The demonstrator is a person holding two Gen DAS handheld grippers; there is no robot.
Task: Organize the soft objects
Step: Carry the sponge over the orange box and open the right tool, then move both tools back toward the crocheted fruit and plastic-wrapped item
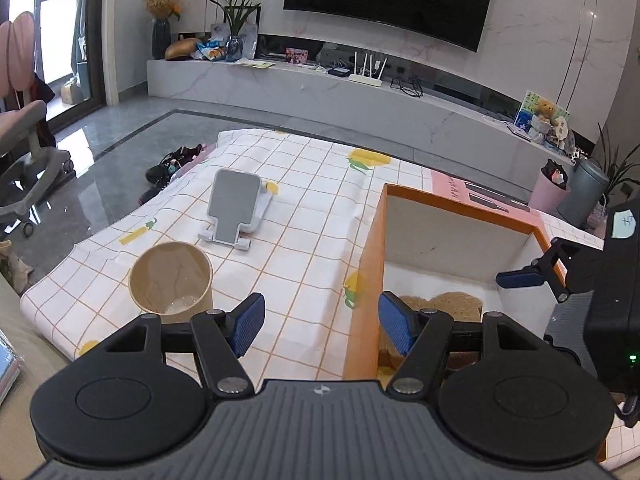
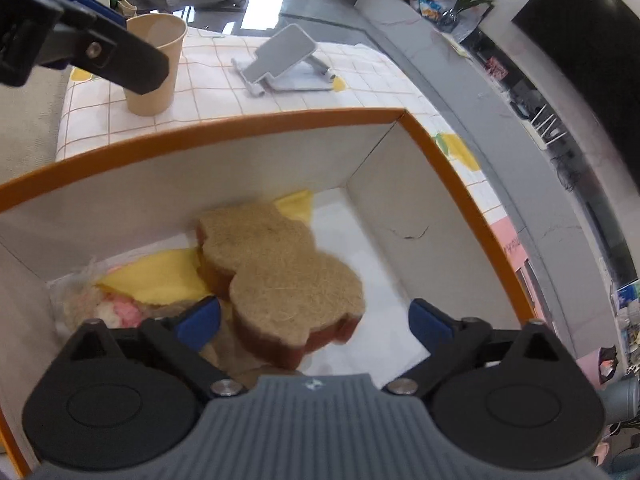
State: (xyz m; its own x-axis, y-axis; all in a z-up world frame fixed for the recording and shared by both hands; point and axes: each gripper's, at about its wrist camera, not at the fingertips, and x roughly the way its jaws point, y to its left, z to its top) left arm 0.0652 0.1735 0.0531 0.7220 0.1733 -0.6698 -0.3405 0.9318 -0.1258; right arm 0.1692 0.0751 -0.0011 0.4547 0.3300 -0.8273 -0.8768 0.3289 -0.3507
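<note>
**Soft pieces sit in the box, both grippers empty**

The brown fibrous sponge (image 2: pixel 280 276) lies inside the orange-rimmed box (image 2: pixel 256 120), resting partly on a second brown sponge beneath it and on a yellow cloth (image 2: pixel 160 276), with a pink-and-white fluffy item (image 2: pixel 116 312) in the near left corner. The right gripper (image 2: pixel 316 322) hangs just above the sponge with its jaws wide apart and nothing between them, so I judge this to be the moment around a drop into the box. The left gripper (image 1: pixel 320 322) waits over the box's near left wall, jaws likewise apart and empty.

The next move probably calls for lifting the right gripper clear of the walls and looking for any soft thing not yet put away (none shows on the checked cloth (image 1: pixel 304 184)).

Only the right wrist view shows the box's full contents; the left view catches just a sliver of sponge, but it shows the paper cup (image 1: pixel 170 280) and phone stand (image 1: pixel 236 208) well apart on the cloth.
</note>
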